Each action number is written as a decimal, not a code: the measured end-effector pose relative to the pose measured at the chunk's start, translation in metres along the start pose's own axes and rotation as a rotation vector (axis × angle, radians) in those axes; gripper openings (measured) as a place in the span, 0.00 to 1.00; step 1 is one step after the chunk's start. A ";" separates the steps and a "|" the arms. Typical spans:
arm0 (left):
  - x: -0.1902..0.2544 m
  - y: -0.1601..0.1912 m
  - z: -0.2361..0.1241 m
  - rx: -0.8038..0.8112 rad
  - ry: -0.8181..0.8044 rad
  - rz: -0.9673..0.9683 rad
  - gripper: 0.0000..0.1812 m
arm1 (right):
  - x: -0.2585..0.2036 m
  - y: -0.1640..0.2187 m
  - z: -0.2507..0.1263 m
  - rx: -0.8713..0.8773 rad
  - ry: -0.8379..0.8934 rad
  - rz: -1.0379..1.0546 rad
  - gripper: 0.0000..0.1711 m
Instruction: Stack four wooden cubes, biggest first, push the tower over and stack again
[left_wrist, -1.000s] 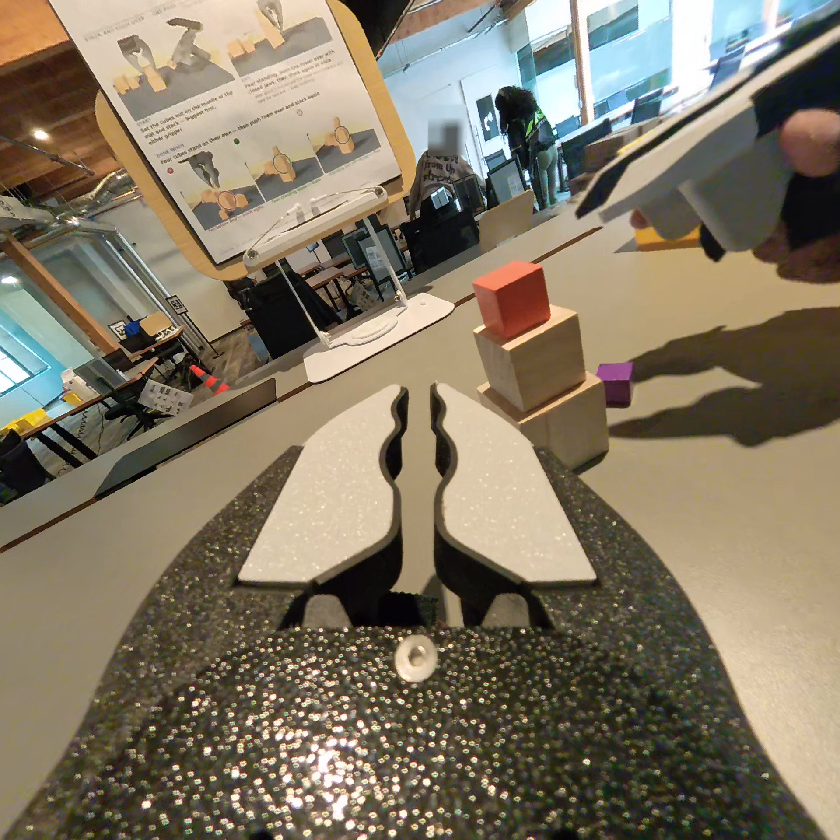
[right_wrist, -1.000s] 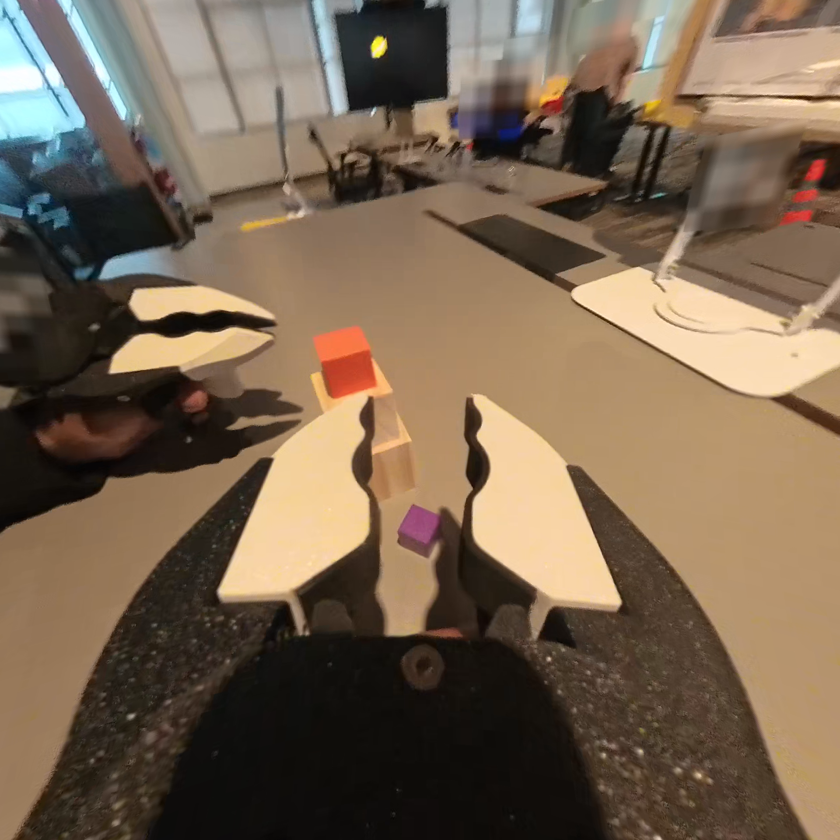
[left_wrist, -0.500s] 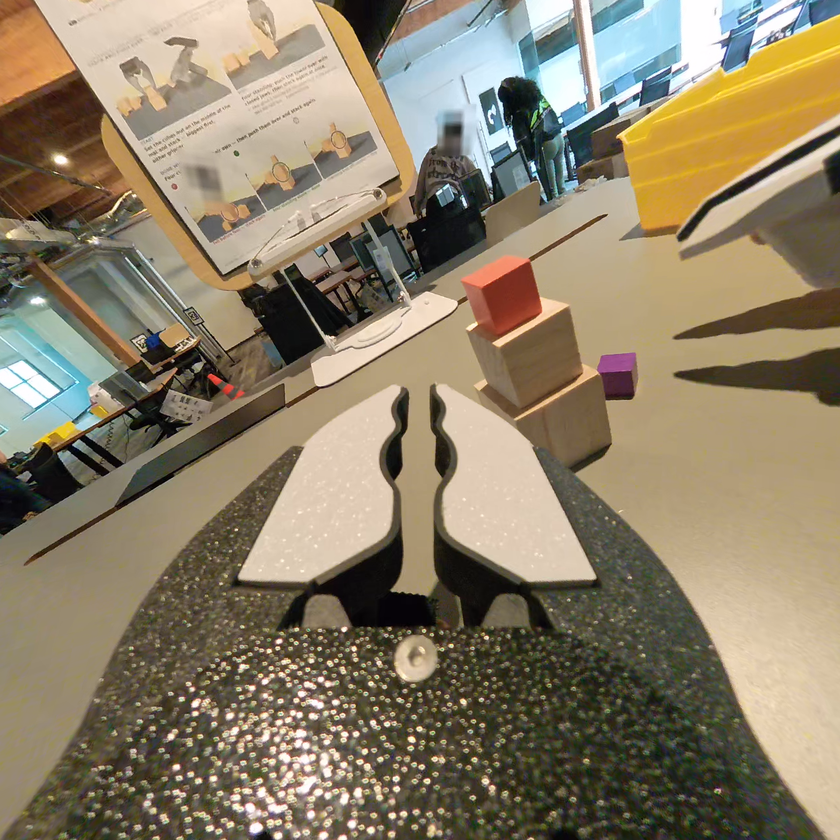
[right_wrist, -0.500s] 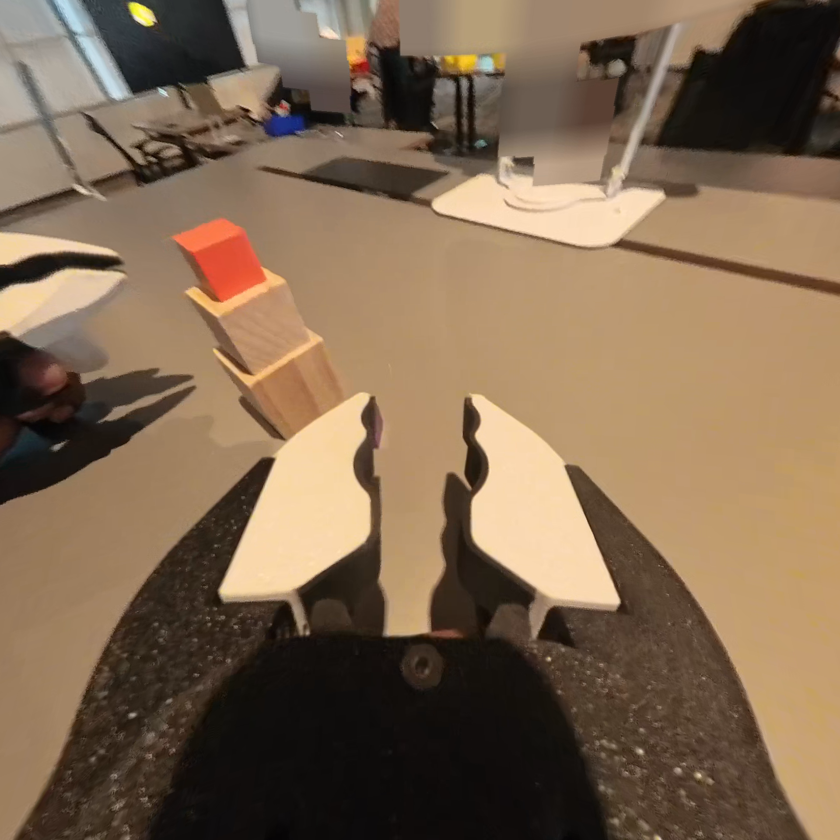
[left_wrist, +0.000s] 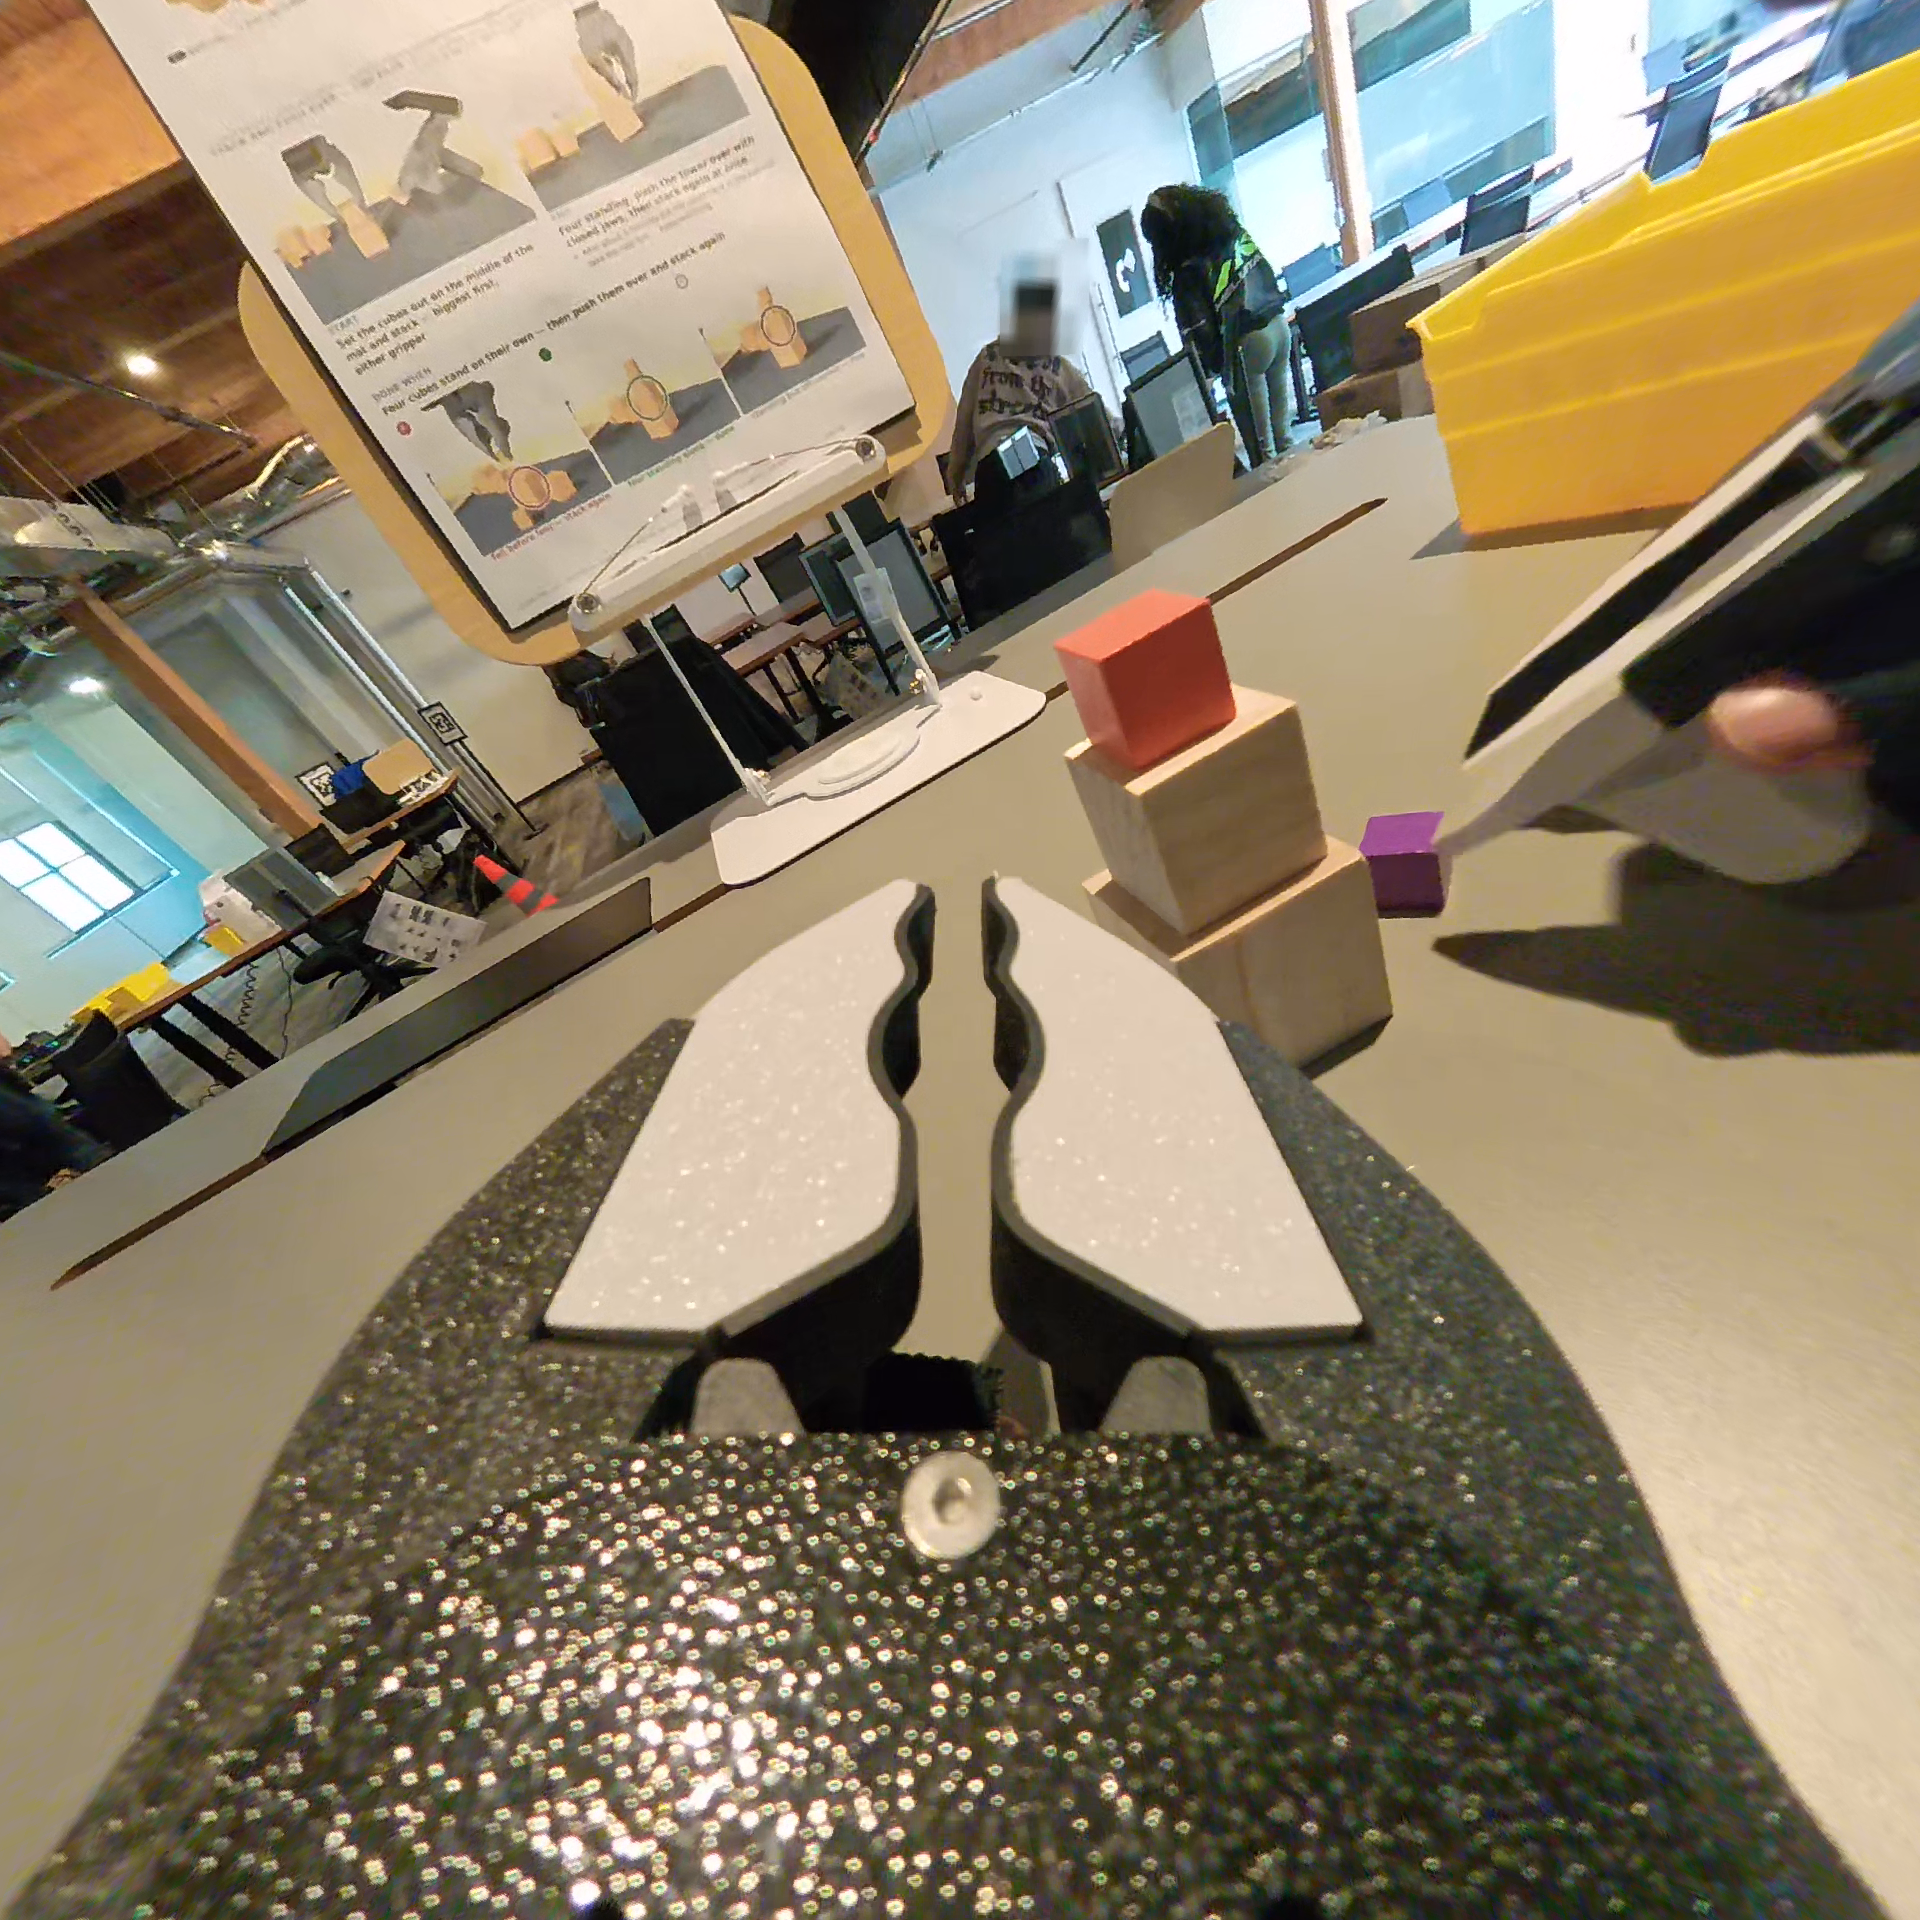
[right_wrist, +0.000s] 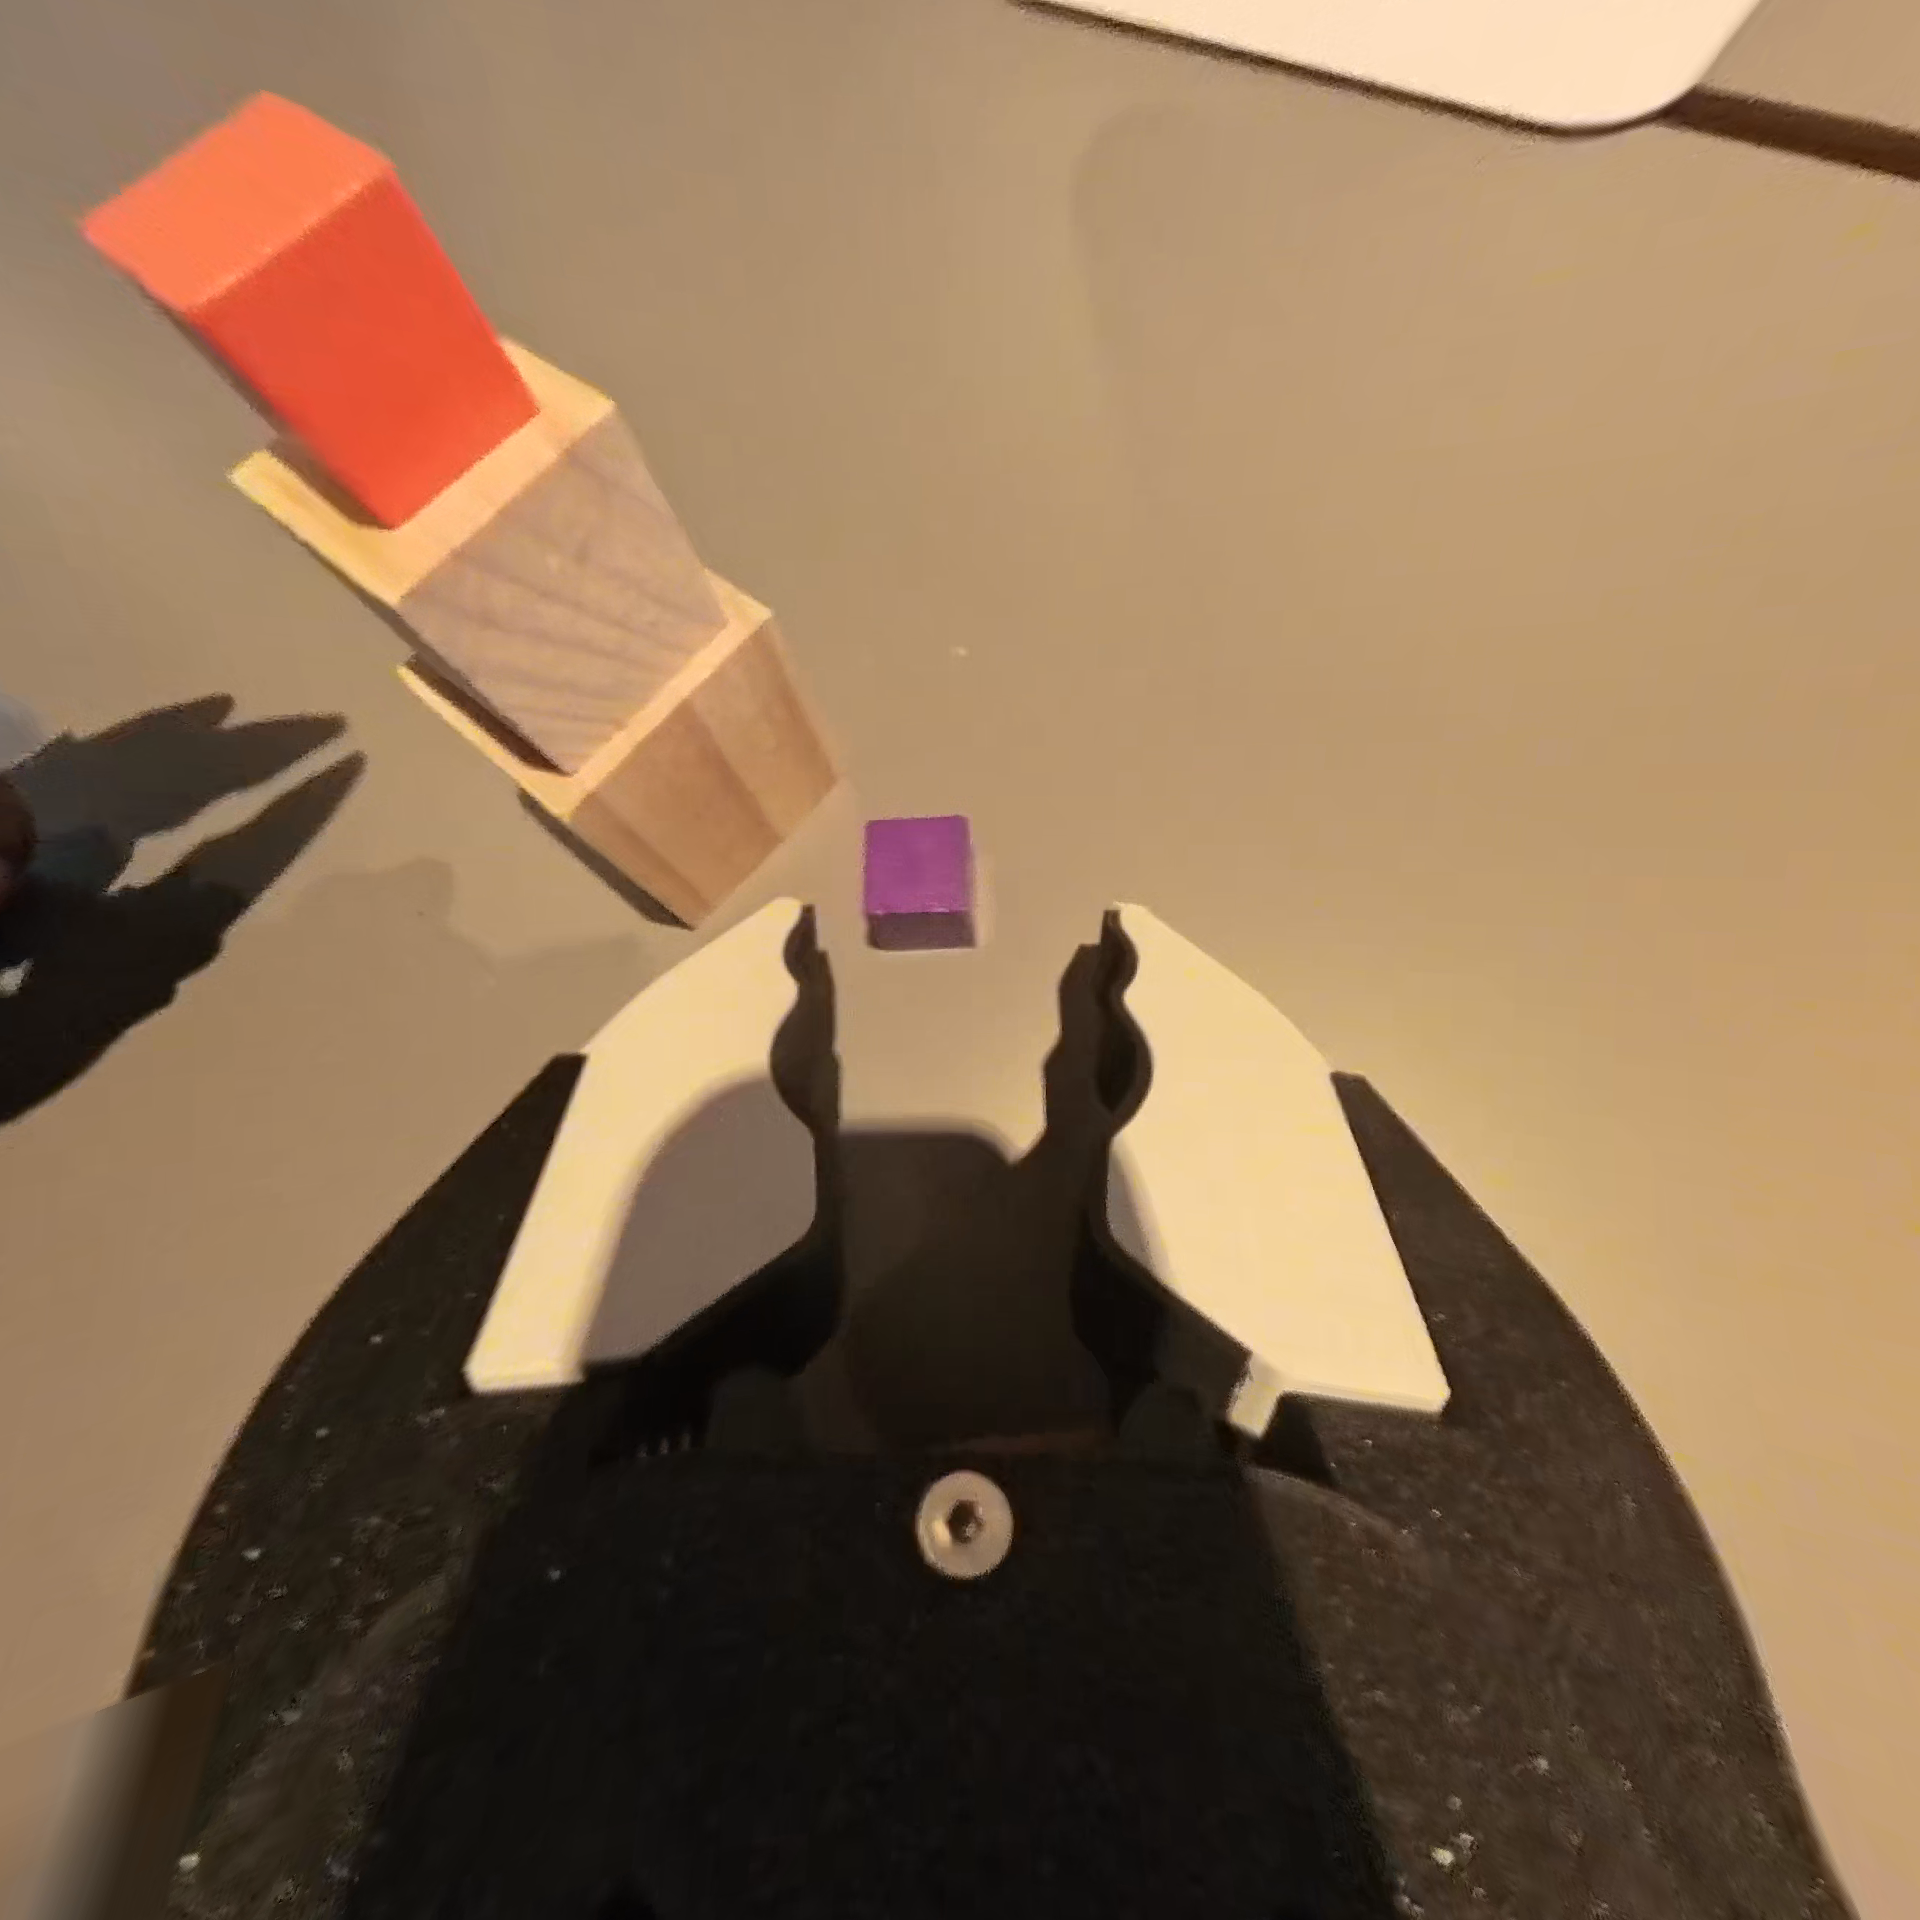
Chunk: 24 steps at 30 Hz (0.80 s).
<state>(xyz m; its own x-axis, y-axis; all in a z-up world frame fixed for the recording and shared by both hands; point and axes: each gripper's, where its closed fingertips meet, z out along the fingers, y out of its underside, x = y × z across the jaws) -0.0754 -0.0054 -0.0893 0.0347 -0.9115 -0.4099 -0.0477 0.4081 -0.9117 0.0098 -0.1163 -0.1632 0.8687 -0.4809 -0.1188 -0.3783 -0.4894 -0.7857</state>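
Three cubes stand stacked ahead-left of your right claw (right_wrist: 961, 914), red cube (right_wrist: 312, 301) topmost. Its jaws are spread just short of the purple cube (right_wrist: 920, 878) on the surface (right_wrist: 1351, 623), ready to straddle it. Your left claw (left_wrist: 956, 899), nearly pressed together, waits empty.

Grey table (left_wrist: 1558, 1299), wooden ceiling (left_wrist: 62, 239), bright windows (left_wrist: 1434, 114), office desks (left_wrist: 260, 935), yellow bin (left_wrist: 1621, 353)

R tongs (right_wrist: 958, 914) wide apart above purple cube (right_wrist: 918, 879), 3-cube stack (right_wrist: 499, 540) nearby.
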 end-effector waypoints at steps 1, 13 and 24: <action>0.000 0.000 0.000 -0.001 0.000 -0.003 0.04 | -0.003 0.001 0.006 -0.028 0.004 -0.026 0.30; -0.005 -0.001 -0.003 0.005 0.001 -0.052 0.04 | -0.021 -0.074 -0.006 0.064 -0.187 -0.233 0.12; -0.004 0.002 -0.001 -0.015 0.021 -0.057 0.05 | -0.088 -0.108 -0.023 -0.079 -0.541 -0.593 0.12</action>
<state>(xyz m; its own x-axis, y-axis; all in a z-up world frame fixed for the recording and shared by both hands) -0.0770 -0.0016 -0.0893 0.0164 -0.9341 -0.3565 -0.0615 0.3550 -0.9329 -0.0331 -0.0380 -0.0539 0.9586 0.2845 0.0115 0.1909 -0.6122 -0.7673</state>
